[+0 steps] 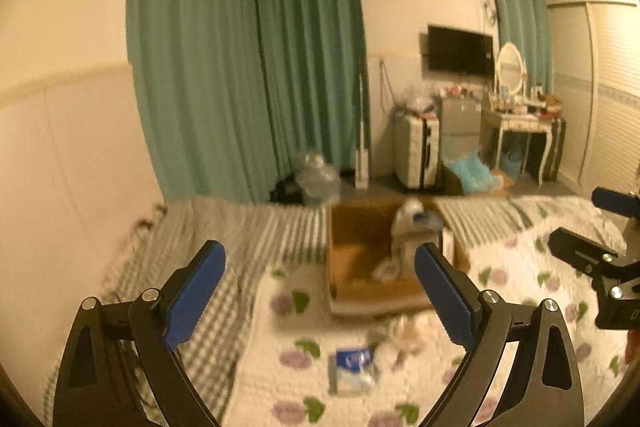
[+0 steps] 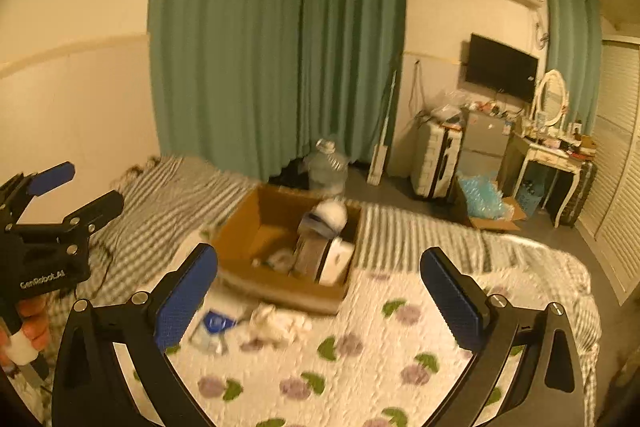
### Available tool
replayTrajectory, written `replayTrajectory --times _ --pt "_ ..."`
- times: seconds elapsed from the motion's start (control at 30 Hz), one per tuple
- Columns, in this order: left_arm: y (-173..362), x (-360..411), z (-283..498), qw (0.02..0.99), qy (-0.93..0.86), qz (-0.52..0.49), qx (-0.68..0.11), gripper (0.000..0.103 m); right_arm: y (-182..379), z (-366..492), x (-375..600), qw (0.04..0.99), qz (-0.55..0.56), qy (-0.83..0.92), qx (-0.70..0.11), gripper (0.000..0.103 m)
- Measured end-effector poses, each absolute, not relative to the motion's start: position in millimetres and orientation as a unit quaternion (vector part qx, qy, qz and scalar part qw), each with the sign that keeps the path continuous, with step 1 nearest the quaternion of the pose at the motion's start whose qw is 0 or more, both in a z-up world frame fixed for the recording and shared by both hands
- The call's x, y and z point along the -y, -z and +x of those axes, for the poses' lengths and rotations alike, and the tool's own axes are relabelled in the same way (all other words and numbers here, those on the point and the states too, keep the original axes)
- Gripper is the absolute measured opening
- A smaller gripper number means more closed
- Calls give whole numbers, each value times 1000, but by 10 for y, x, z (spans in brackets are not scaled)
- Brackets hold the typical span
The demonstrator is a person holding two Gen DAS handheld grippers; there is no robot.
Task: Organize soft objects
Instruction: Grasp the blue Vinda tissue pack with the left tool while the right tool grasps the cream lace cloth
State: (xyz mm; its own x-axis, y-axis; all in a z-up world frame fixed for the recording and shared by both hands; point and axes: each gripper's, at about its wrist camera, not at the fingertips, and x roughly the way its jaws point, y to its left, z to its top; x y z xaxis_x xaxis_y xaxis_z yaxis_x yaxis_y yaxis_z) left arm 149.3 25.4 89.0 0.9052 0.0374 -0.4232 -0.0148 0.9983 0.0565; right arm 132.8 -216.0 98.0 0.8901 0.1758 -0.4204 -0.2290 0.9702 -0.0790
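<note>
Now: one cardboard box [image 2: 280,255], two loose soft items [image 2: 280,323] beside it.

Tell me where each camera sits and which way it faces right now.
Left wrist: on the left gripper, jaws open and empty, looking over the bed at the cardboard box; the right gripper shows at the right edge.
Right wrist: on the right gripper, open and empty, facing the same box; the left gripper and a hand show at left.
Shared: box, curtains, TV.
</note>
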Motion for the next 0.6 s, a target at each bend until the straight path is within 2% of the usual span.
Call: replayTrajectory --times 0.37,0.6 --pt "736 -210 2046 926 -26 46 -373 97 398 1899 1809 944 -57 -125 -301 102" --pt "1352 -81 2177 900 15 48 -433 96 1067 2445 1712 929 -42 -128 -344 102"
